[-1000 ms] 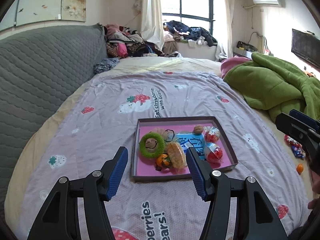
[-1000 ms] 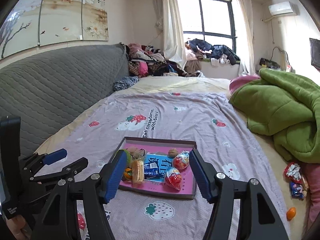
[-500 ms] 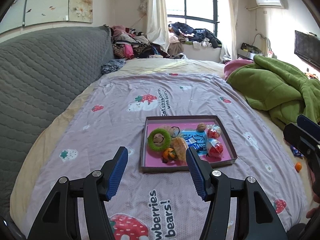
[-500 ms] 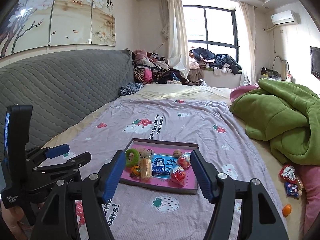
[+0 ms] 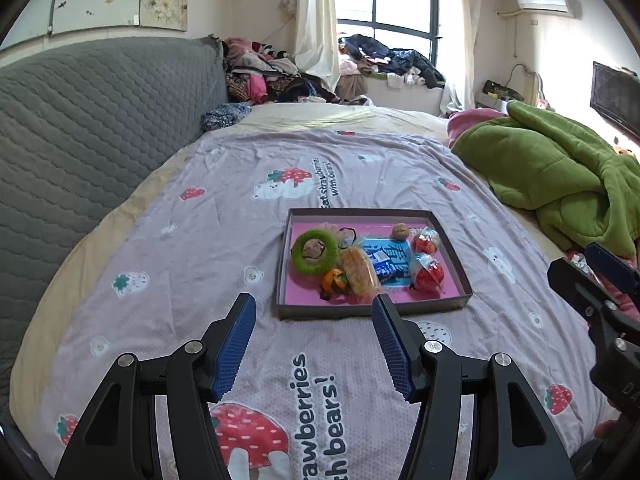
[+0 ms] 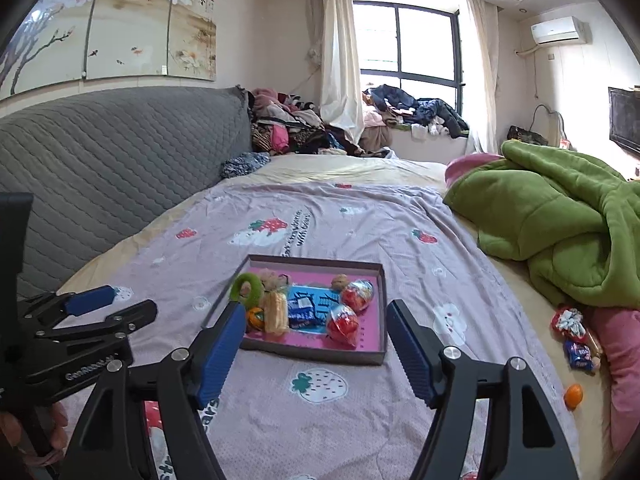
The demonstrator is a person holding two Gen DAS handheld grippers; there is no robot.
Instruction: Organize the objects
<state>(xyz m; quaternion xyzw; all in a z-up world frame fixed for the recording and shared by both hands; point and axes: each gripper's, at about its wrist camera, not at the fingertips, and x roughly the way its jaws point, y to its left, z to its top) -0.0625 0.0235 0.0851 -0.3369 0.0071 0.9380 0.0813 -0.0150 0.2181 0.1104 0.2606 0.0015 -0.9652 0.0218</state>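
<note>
Now, notes by line:
Left gripper (image 5: 312,312): spread, nothing between the jaws; hangs over the sheet just short of the tray's near wall.
Right gripper (image 6: 316,320): spread wide, jaws have just been opening, nothing between them; also short of the tray.
Tray (image 5: 372,307): shallow pink box, mid-bed on the sheet (image 5: 224,248), already filled.
Contents: green ring (image 5: 298,266) at the left side; bread (image 5: 360,274) and orange (image 5: 334,282) at the near wall; blue packet (image 5: 386,262) in the middle; two red eggs (image 5: 428,274) along the right wall; walnut (image 5: 400,232) at the far wall.
Strays: small orange (image 6: 573,395) and wrapped sweets (image 6: 576,354) at the bed's right edge, well apart from the tray.
Handling (judged): all light. Ring soft, pinch across its band. Bread squashy, gentle grip on its sides. Eggs smooth and round, likely to slip; grip at the widest part.
Writing: sheet reads "berries", "bears!"; left gripper body, seen from the right wrist, reads "GenRobot.AI". Packet print unreadable.
</note>
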